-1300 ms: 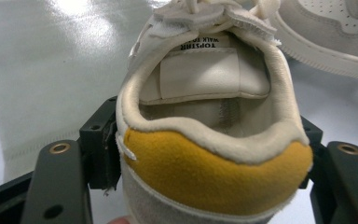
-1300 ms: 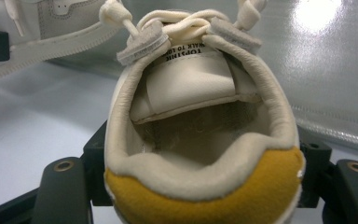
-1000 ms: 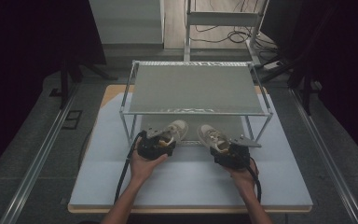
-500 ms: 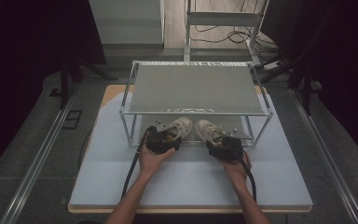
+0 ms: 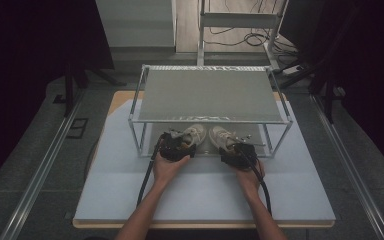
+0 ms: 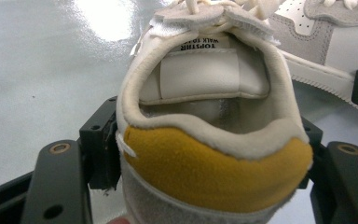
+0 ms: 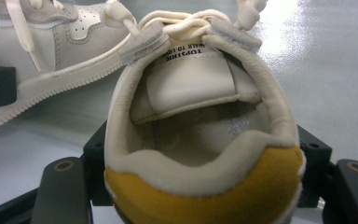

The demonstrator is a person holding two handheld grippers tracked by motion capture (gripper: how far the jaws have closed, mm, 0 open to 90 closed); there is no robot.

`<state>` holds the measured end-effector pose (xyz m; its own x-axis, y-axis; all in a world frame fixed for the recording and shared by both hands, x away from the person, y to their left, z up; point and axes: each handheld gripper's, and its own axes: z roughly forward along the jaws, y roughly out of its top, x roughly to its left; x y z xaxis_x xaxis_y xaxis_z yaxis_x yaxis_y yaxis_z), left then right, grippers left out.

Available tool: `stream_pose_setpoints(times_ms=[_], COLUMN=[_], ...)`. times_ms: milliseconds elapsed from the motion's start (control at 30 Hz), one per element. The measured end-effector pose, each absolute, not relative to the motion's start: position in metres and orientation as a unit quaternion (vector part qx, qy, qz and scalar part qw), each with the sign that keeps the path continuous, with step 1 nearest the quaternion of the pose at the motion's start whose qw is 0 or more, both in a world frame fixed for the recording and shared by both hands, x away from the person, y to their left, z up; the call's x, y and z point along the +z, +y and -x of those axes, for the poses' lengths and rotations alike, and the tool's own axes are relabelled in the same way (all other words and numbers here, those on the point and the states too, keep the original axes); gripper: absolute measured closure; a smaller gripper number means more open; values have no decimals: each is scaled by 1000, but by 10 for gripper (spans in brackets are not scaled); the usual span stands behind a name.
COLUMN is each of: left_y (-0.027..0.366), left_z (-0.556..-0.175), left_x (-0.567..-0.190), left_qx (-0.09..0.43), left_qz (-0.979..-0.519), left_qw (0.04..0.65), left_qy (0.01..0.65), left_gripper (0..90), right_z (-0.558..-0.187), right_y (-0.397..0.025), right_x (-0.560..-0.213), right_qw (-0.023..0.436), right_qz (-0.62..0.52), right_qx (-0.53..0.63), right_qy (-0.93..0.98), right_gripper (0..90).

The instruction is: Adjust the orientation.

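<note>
Two cream and grey sneakers with mustard-yellow heel patches lie side by side under the front edge of a metal rack. My left gripper (image 5: pixel 176 148) is shut on the heel of the left sneaker (image 5: pixel 191 136), whose heel (image 6: pixel 214 172) sits squeezed between the black jaws in the left gripper view. My right gripper (image 5: pixel 236 151) is shut on the heel of the right sneaker (image 5: pixel 222 137), with its yellow heel (image 7: pixel 200 196) clamped between the jaws in the right gripper view. Each gripper view also catches the side of the other sneaker (image 6: pixel 326 42) (image 7: pixel 37 46).
The rack (image 5: pixel 210 95) has a flat grey top shelf on thin metal legs and stands on a pale mat (image 5: pixel 200 195) covering the table. Black cables trail from both grippers toward the near edge. Dark floor and rails flank the table.
Both grippers have carried the sneakers forward, from in front of the rack to under its front edge, and brought them closer together.
</note>
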<state>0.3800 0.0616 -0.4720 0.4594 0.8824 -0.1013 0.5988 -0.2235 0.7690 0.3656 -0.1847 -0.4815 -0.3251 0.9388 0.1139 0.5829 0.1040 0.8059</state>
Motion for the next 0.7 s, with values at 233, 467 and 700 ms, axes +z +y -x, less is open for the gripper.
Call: stream_pose_setpoints(times_ms=[233, 467, 700], left_y=[54, 48, 50], left_z=[-384, -392, -401], left_x=[-472, -475, -480], left_qx=[190, 190, 193], left_qz=[-754, -747, -771], left_qw=[386, 383, 377], left_qy=[497, 509, 475], left_gripper=[307, 306, 305], right_z=[-371, -377, -384], right_y=[-180, -174, -169], right_x=[-481, -480, -485], right_qw=[229, 240, 248], right_qz=[-542, -547, -561], right_qx=[399, 399, 393], right_qy=[704, 696, 685], right_gripper=[294, 294, 293])
